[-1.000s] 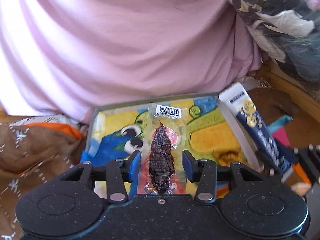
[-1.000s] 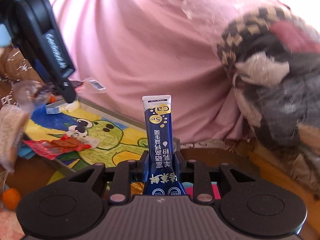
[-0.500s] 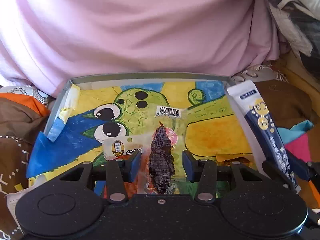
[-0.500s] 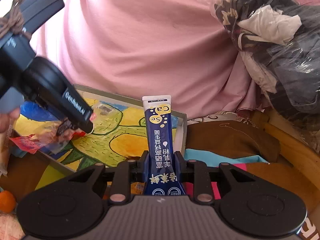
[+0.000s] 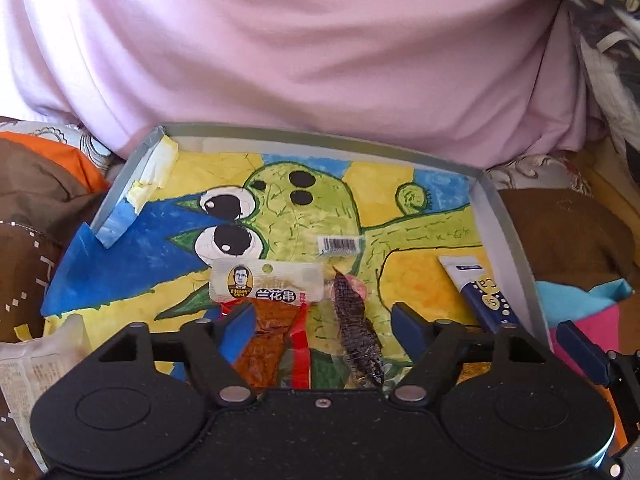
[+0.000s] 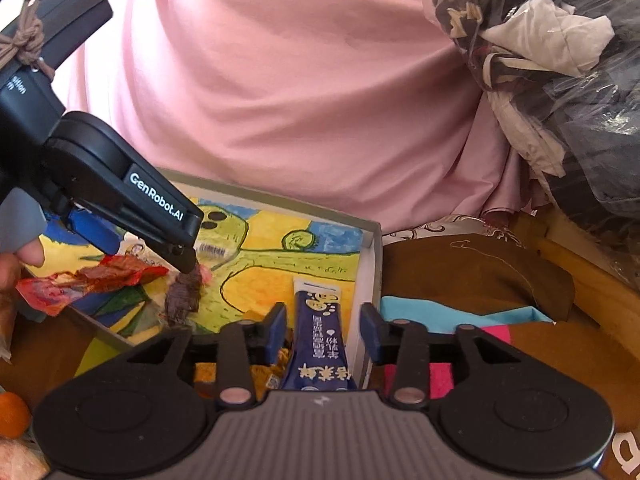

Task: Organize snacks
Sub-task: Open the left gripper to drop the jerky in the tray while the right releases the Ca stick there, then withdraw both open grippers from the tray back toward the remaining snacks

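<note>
the left gripper [image 5: 323,330] is spread wide, its blue pads clear of the clear-wrapped dark snack [image 5: 356,330] lying between them on the painted tray [image 5: 508,232]. a red-and-white snack packet [image 5: 266,292] lies just beside it, under the left pad. the right gripper [image 6: 323,334] is also spread, with the blue stick sachet [image 6: 320,332] resting between its fingers, untouched on either side, at the tray's right wall. pink cloth [image 6: 300,80] lies beyond the tray.
</note>
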